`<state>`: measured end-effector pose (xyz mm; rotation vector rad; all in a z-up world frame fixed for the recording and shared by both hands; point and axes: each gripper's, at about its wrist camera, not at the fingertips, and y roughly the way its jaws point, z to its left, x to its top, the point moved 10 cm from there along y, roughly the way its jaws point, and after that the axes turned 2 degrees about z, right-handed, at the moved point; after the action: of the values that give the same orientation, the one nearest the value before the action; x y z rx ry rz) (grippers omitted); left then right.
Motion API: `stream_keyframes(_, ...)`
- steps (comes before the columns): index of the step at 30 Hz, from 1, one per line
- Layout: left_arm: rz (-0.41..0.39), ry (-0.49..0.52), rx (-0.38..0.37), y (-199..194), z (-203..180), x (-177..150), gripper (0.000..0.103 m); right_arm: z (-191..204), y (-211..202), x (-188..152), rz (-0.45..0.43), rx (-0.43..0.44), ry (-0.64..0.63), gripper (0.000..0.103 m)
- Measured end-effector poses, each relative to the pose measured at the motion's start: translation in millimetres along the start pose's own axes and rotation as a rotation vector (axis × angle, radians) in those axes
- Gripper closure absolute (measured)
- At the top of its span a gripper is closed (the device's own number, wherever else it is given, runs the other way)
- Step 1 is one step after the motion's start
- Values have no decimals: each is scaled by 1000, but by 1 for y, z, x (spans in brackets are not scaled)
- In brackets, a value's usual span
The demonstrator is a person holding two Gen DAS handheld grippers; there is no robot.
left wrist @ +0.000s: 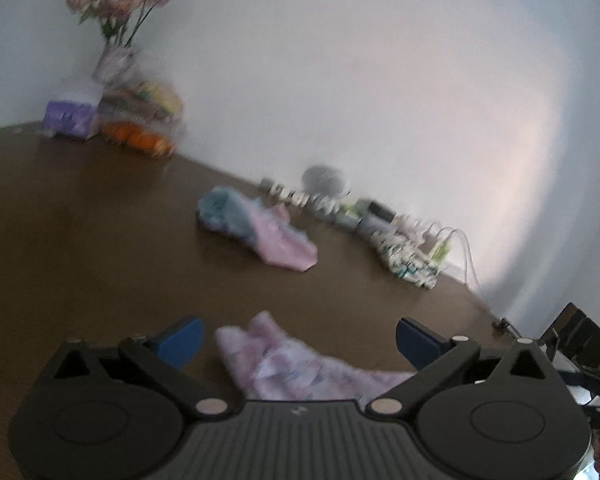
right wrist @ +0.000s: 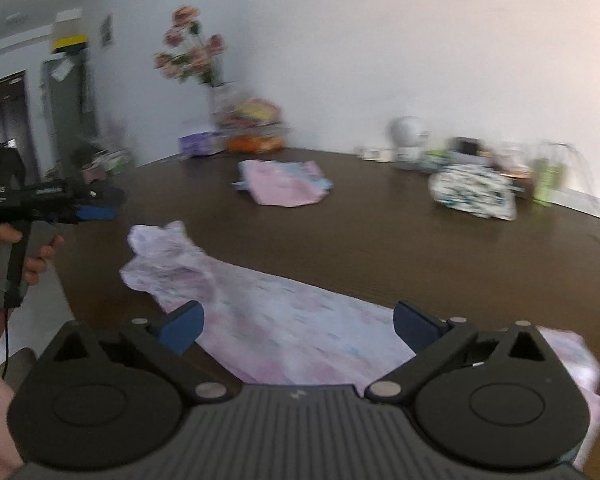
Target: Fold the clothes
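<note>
At the left, a hand (right wrist: 4,252) held the left gripper (right wrist: 96,208) above the worktop (right wrist: 380,232) edge, its blue fingers spread wide and empty. Just beside it, a pale pink printed garment (right wrist: 260,312) lay stretched flat on the dark wood, running toward the right gripper (right wrist: 296,326), whose jaws stood open above the cloth, gripping nothing. Farther back sat a folded pink-and-blue garment (right wrist: 284,186), and to the right a white patterned bundle (right wrist: 472,194) near the wall.
</note>
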<state>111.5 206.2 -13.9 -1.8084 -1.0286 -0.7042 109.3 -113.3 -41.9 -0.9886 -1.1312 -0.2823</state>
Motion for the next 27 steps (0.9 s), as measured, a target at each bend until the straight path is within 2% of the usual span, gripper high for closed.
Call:
stream_keyframes(3,74,-56,10,8,16,-9,0,27,25,12,-5,42,-7,0)
stream_keyframes(8,124,-73,37,23,24,-17,3,58,65,23,-27,68,39,0)
stream_keyframes(14,198,-53,41,53,20,-26,8,73,94,8,27,42,30,0)
stream_keyframes(18,203,-44,39,63,16,-28,13,65,96,4,30,5,73,0)
stream_keyframes(19,202,-46,32,65,15,-28,16,62,97,2,33,-1,87,0)
stream_keyframes(20,198,-54,26,67,14,-28,25,58,98,0,37,-6,99,0)
stream_keyframes(21,196,-63,24,69,13,-29,30,54,99,-1,41,-12,110,0)
stream_keyframes(23,193,-87,28,73,11,-30,50,49,101,-6,49,-17,132,0)
stream_keyframes(26,193,-151,19,78,12,-33,72,45,101,-14,66,-12,153,0)
stream_keyframes(27,192,-173,14,80,12,-35,75,45,102,-16,71,-12,155,0)
